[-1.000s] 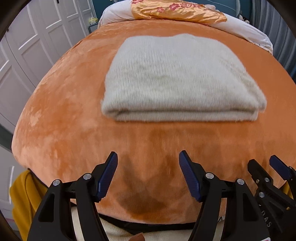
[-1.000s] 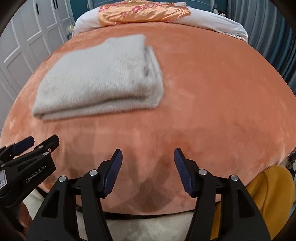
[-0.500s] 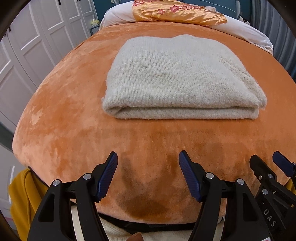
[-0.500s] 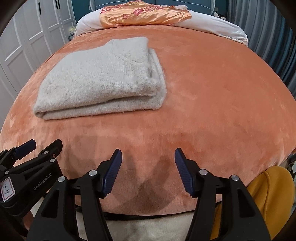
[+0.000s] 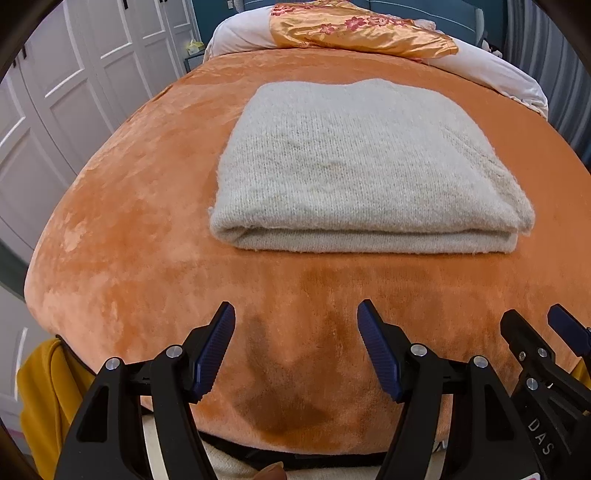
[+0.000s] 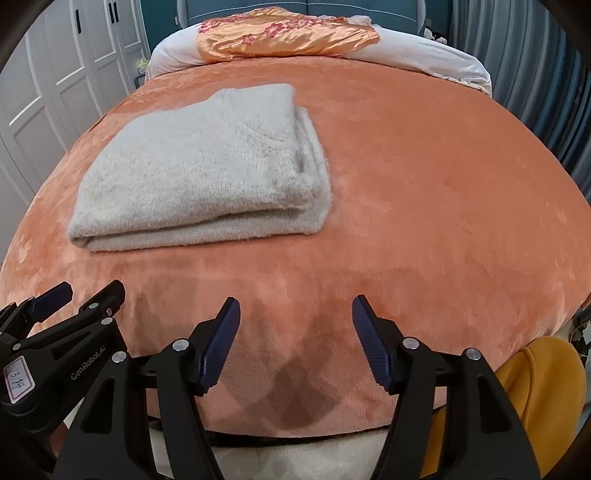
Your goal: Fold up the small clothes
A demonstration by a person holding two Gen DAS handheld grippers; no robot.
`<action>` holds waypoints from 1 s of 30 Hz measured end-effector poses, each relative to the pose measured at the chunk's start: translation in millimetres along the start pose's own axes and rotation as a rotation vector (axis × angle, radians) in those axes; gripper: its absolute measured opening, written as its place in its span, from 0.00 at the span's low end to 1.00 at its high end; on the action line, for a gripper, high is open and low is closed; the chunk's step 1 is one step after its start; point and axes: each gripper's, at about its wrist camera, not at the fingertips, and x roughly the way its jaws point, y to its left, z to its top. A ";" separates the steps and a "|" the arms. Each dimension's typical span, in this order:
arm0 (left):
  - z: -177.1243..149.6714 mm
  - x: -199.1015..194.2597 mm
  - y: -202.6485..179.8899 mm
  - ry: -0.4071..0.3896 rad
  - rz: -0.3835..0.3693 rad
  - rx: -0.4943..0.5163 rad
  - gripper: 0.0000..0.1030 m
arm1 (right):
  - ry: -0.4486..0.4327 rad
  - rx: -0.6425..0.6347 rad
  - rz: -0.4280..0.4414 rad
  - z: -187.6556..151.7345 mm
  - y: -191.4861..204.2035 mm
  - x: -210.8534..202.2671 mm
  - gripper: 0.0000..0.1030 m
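Note:
A cream knitted sweater [image 5: 354,170] lies folded into a neat rectangle on the orange plush bedspread [image 5: 129,229]; in the right wrist view the sweater [image 6: 207,166] sits left of centre. My left gripper [image 5: 295,345] hovers open over bare bedspread near the bed's front edge, well short of the sweater's folded edge. My right gripper [image 6: 295,341] hangs beside it, its jaws opening, with nothing between them. Each gripper shows in the other's view: the right gripper [image 5: 543,332] at the lower right, the left gripper [image 6: 79,297] at the lower left.
A white pillow [image 5: 491,72] with an orange flowered satin cloth [image 5: 354,31] lies at the bed's head. White wardrobe doors [image 5: 74,74] stand to the left, a dark curtain [image 6: 535,74] to the right. Yellow fabric [image 6: 535,387] shows below the bed's front edge.
The right gripper's jaws have spread a little wider. Both views have shifted slightly, so the sweater sits a bit lower in frame. The sweater has not moved.

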 end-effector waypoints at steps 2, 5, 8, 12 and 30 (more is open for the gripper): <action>0.6 0.4 1.7 -0.001 -0.001 -0.002 0.65 | 0.000 -0.002 -0.001 1.3 0.7 0.8 0.60; -0.1 2.2 2.4 0.002 -0.003 -0.003 0.65 | 0.006 0.000 -0.006 0.3 2.8 3.8 0.61; -2.1 6.1 2.8 0.015 -0.002 0.004 0.65 | 0.017 -0.005 -0.013 -3.2 3.2 8.4 0.62; -7.0 10.7 3.1 0.032 -0.003 -0.006 0.65 | 0.032 -0.013 -0.021 -7.6 2.8 14.1 0.62; -12.9 17.0 -2.8 -0.005 0.008 0.012 0.68 | 0.016 -0.028 -0.016 -17.7 10.6 24.8 0.70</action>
